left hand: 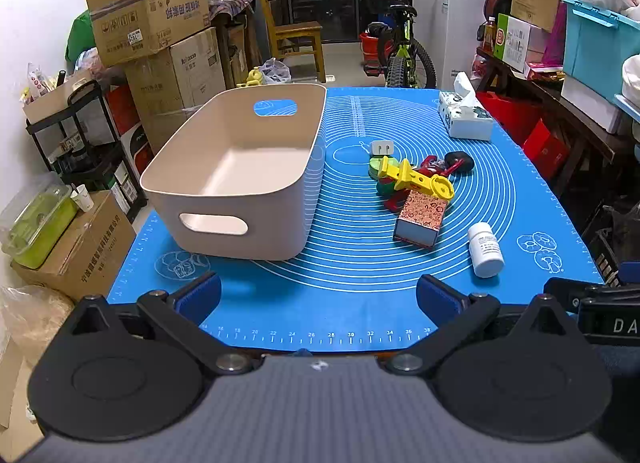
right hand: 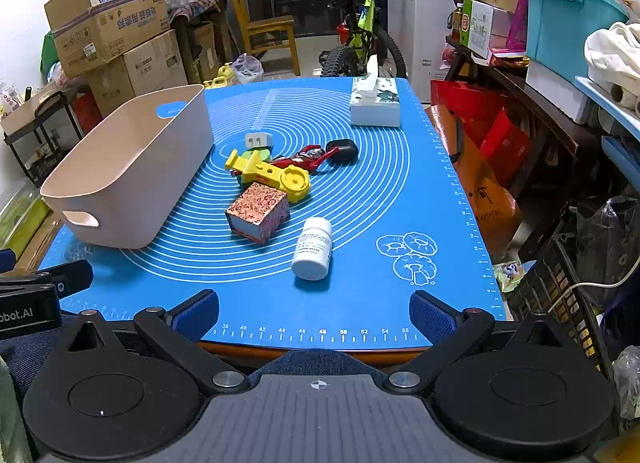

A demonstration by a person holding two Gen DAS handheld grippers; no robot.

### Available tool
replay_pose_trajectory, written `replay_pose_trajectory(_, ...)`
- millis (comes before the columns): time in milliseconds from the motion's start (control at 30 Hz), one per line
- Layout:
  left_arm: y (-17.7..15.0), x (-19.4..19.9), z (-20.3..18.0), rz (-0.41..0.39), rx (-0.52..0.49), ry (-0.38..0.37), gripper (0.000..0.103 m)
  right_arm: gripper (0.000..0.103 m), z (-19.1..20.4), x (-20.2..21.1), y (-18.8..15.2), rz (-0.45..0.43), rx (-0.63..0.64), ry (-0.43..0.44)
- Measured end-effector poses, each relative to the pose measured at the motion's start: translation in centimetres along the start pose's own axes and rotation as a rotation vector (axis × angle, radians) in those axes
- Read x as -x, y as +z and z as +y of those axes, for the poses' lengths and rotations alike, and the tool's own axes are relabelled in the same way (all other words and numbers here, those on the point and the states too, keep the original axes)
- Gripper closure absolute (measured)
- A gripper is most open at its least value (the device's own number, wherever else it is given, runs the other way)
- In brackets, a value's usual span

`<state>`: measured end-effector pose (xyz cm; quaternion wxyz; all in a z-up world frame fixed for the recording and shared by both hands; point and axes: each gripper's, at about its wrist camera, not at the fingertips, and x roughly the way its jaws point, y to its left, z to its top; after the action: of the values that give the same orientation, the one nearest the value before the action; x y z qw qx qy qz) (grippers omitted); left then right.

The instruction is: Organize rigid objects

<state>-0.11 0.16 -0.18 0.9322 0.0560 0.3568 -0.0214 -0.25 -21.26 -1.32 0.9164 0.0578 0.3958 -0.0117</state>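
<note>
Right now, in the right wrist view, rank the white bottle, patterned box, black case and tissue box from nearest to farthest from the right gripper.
Measured from the right gripper:
1. White bottle, lying just ahead, slightly right of center.
2. Patterned box, ahead and left.
3. Black case, mid-mat, behind the toys.
4. Tissue box, at the far edge of the mat.

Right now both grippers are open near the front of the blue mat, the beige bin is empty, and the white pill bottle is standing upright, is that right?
Not quite: the white pill bottle is lying on its side on the blue mat, as the right wrist view shows. The rest holds: the left gripper and right gripper are open, and the beige bin is empty.
</note>
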Motion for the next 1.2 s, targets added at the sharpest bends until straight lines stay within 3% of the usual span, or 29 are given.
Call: replay_pose_trajectory(1200, -0.06, 0.28, 0.3, -0.006, -0.004, 0.005, 0.0, 0.002, -0.08, -0.08, -0.07, 0.004, 0.002, -0.004)
